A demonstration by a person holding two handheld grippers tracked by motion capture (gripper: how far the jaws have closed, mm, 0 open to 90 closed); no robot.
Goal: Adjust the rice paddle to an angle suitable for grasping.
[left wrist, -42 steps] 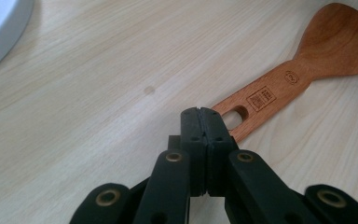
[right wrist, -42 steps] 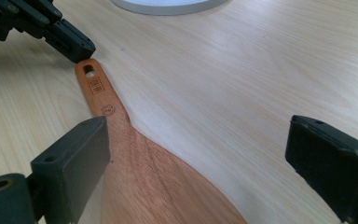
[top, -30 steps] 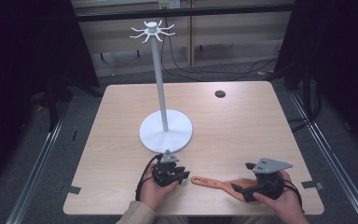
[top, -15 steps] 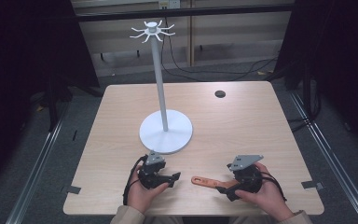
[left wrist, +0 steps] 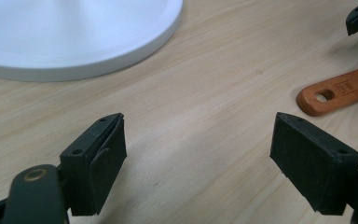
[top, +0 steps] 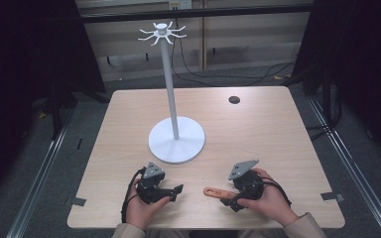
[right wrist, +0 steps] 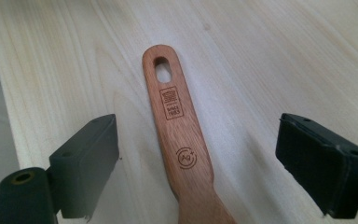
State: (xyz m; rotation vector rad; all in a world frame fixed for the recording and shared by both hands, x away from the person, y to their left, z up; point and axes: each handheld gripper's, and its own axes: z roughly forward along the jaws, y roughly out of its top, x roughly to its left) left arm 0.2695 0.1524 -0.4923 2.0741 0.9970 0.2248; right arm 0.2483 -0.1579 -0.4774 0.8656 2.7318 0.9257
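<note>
A wooden utensil handle with a hanging hole lies near the table's front edge. In the right gripper view the handle runs up between the wide jaws of my right gripper, which have just been closing; the pads stay clear of the wood. In the high view my right gripper points left over the handle. My left gripper points right, a short way from the handle's end. Its jaws have just been opening and hold nothing. A white stand with hooks on top rises behind.
The stand's round base lies just beyond my left gripper. A small black disc sits at the table's far right. Tape marks flag the front corners. The front edge is close under both hands.
My left gripper has drawn back to the left, away from the handle's end, with its jaws wider. My right gripper has slid left along the utensil. The utensil has stayed put.
</note>
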